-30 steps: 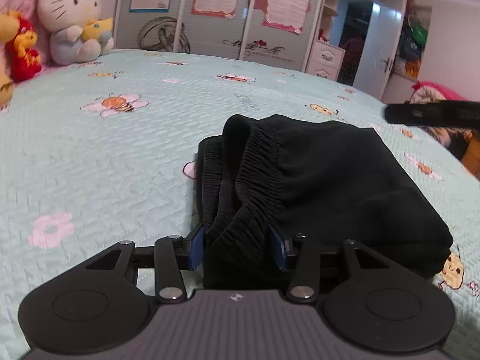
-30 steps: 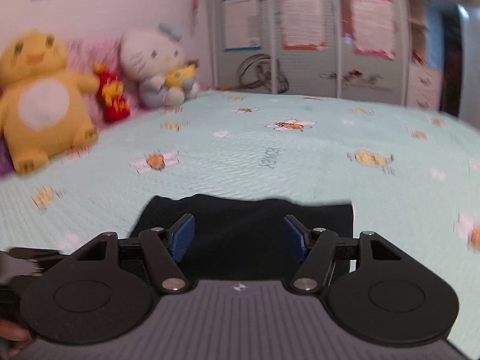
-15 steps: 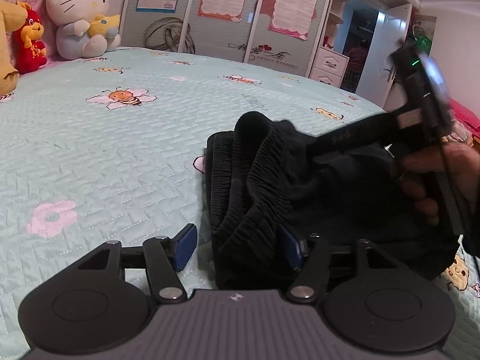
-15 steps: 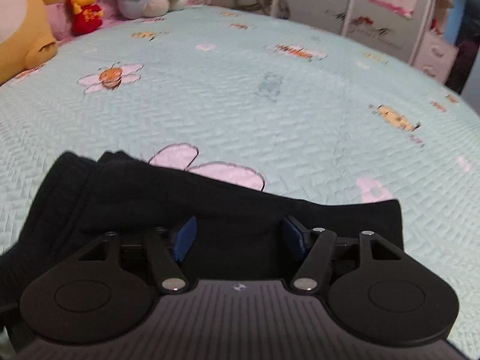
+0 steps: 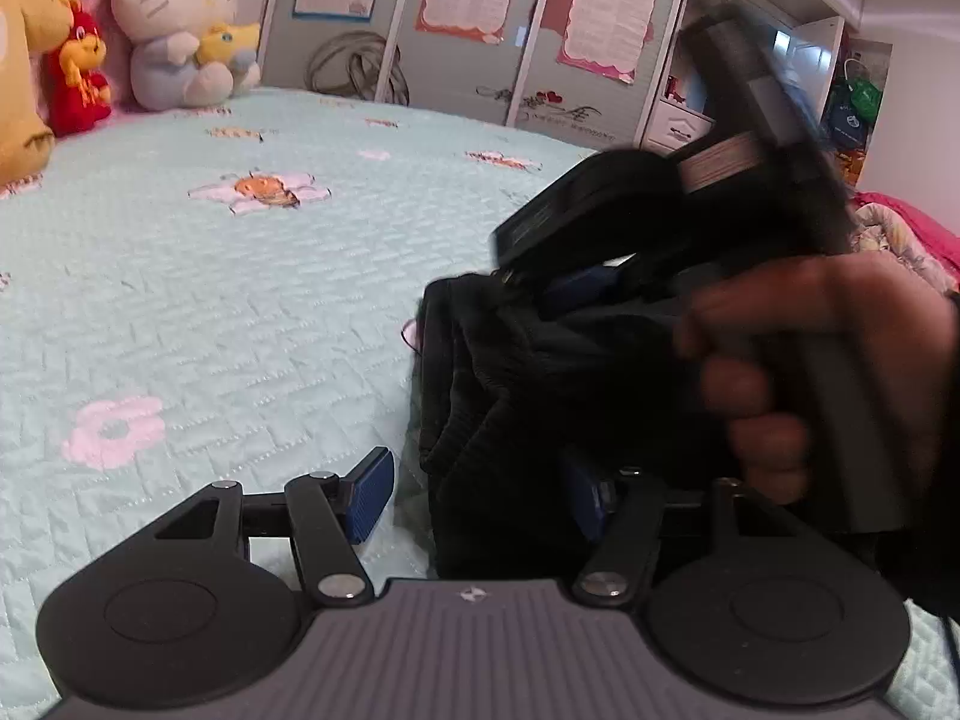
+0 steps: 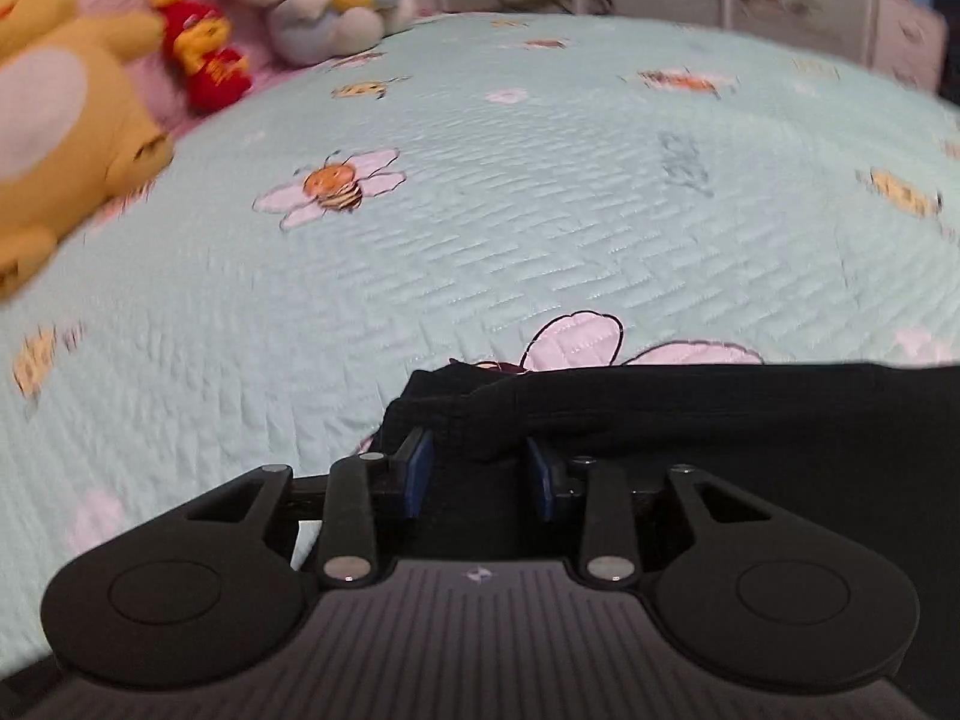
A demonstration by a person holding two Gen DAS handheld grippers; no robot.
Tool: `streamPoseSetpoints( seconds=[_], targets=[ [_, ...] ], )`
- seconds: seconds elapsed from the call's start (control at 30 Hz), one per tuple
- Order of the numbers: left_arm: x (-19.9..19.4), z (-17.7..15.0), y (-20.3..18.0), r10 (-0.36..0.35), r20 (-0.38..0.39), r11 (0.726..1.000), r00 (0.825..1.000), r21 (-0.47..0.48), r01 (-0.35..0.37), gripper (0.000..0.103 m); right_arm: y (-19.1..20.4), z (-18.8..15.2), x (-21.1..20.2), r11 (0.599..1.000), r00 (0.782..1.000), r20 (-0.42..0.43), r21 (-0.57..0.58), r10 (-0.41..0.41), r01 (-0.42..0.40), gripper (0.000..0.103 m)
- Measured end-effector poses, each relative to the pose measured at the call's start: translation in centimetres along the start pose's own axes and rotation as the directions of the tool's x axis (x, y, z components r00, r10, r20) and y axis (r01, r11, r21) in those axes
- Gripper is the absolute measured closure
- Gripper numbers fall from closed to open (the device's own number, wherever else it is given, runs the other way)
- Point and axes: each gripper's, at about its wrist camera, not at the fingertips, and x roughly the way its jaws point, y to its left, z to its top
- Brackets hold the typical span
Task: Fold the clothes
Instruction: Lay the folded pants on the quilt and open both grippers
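**Right tool pinches black garment; left tool spread**

The right tool (image 6: 478, 471) is clenched on a fold of the black garment (image 6: 690, 408), blue pads pressing both sides. The left tool (image 5: 480, 495) is released, its pads wide apart, the left one over bare quilt. The garment lies bunched on the bed (image 5: 240, 300). A hand (image 5: 840, 360) gripping the right tool's handle hides much of the cloth; that area is blurred.
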Motion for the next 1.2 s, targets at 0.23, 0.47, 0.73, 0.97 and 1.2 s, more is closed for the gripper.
streamPoseSetpoints(
  seconds=[0.23,0.47,0.73,0.97,1.2],
  targets=[
    [-4.4,1.2,-0.9,0.005,0.077,1.0,0.997,0.01,-0.005,0.042,-4.3,-3.1,-10.0,0.999,0.981,0.19,-0.02,-0.028,0.032,0.062],
    [-4.8,1.5,-3.2,-0.056,0.059,0.995,0.997,0.089,0.051,0.037,-11.1,-6.5,-8.0,0.987,0.989,0.07,0.102,-0.13,0.122,0.052],
    [-4.4,0.3,-3.1,0.001,-0.019,0.996,1.0,0.093,0.001,0.038,-9.2,-8.9,-14.8,0.991,0.972,0.216,0.112,-0.092,0.069,0.048],
    [-4.0,1.7,-6.4,-0.067,-0.004,0.987,0.998,0.144,0.067,0.03,-8.1,-15.8,-15.1,0.987,0.979,0.136,0.073,-0.153,0.144,0.045],
    [-2.2,1.4,-6.6,-0.025,-0.07,0.994,0.997,0.107,0.033,0.032,-6.2,-17.5,-19.3,0.988,0.961,0.229,0.056,-0.156,0.147,0.043]
  ],
)
